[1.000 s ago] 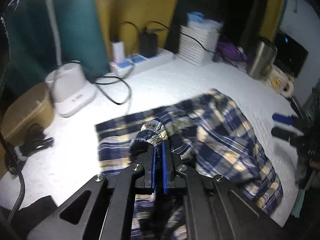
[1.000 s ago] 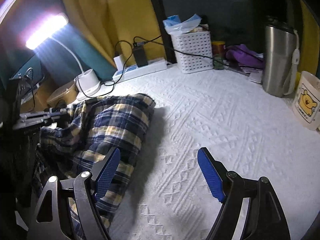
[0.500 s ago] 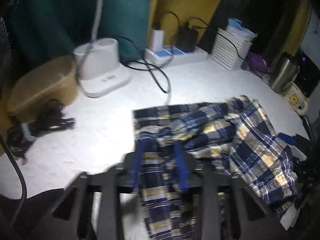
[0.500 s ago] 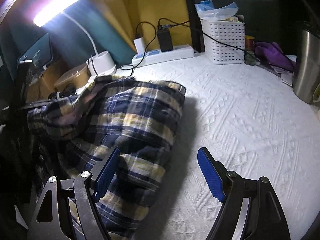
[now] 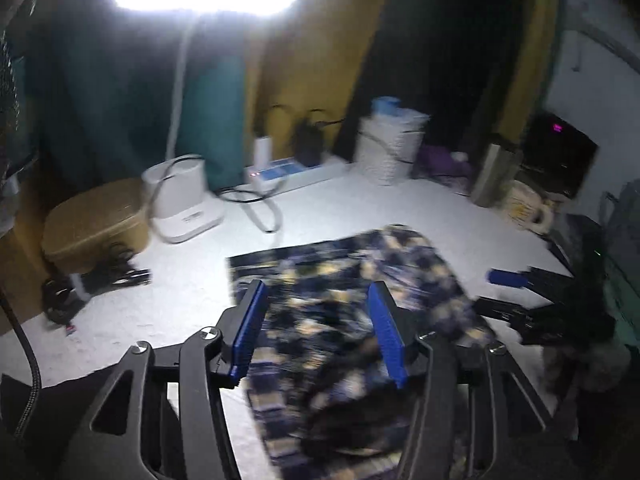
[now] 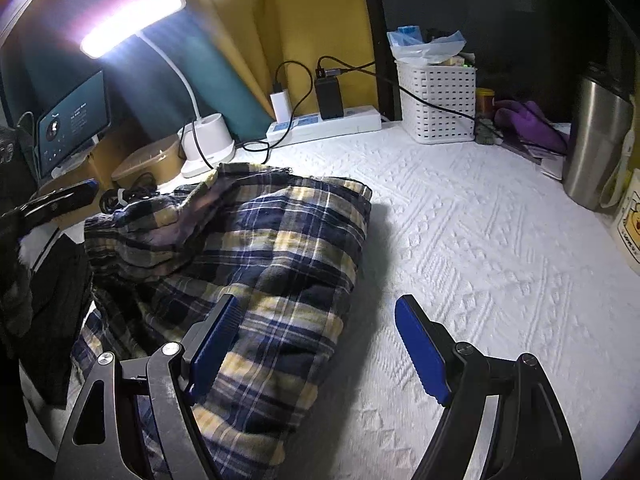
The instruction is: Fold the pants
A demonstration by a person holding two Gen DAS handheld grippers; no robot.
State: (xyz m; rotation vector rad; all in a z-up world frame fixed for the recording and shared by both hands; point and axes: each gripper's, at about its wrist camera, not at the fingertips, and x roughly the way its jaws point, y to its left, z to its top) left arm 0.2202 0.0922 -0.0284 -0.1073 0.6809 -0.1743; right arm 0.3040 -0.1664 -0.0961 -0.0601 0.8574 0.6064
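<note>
The blue, yellow and white plaid pants (image 6: 280, 240) lie bunched in a folded heap on the white textured cover (image 6: 480, 248). The left wrist view blurs the pants (image 5: 408, 272). My left gripper (image 5: 317, 300) hovers above them with its jaws opening. Cloth shows below the gap, but the pads do not press on it. My right gripper (image 6: 316, 304) stands open at the heap's near right edge. Its left finger is over the plaid, its right finger over bare cover. The far side of the heap is hidden by its own folds.
Along the back stand a lit desk lamp (image 6: 208, 140), a power strip (image 6: 328, 124) with chargers and loose cables, and a white basket (image 6: 438, 104). A steel tumbler (image 6: 596, 136) and a mug (image 6: 630, 220) stand at the right. A brown box (image 5: 96, 224) and a tablet (image 6: 74, 120) are at the left.
My left gripper has let go of the bunched fabric it was shut on, opened, and drawn back and upward. My right gripper has shifted closer to the pants, still open.
</note>
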